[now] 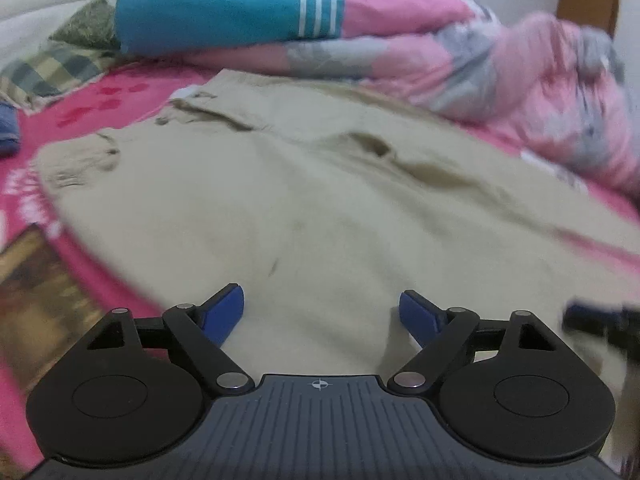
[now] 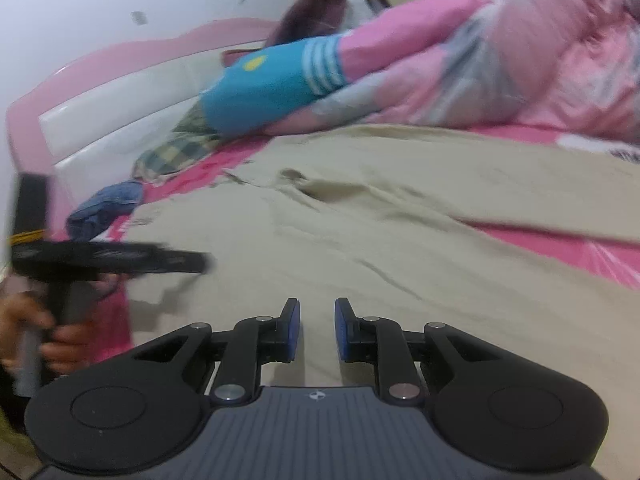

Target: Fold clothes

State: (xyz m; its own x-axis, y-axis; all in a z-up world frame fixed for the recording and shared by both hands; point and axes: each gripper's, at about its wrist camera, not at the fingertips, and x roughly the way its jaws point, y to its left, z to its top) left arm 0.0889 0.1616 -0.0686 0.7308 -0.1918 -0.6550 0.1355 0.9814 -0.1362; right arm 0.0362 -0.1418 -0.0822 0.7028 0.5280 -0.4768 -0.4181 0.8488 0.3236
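Beige trousers (image 1: 304, 200) lie spread flat on the pink bed sheet (image 1: 120, 100), waistband toward the far left. In the right wrist view the two legs of the beige trousers (image 2: 400, 240) part at the right, with pink sheet between them. My left gripper (image 1: 321, 314) hovers low over the near part of the cloth, open wide, nothing between its blue pads (image 1: 224, 312). My right gripper (image 2: 317, 330) also hangs just over the cloth, open by a narrow gap and holding nothing. Each gripper shows blurred in the other's view: the right gripper (image 1: 580, 320), and the left gripper (image 2: 196, 262) held by a hand (image 2: 40, 336).
A pink and grey quilt (image 1: 500, 68) is heaped along the far side, with a teal striped cushion (image 1: 224, 12) and a checked cloth (image 1: 52, 68) beside it. A blue denim garment (image 2: 104, 208) lies at the far left. A person (image 2: 340, 4) sits behind the white headboard (image 2: 120, 108). The bed edge and floor (image 1: 36, 300) are near left.
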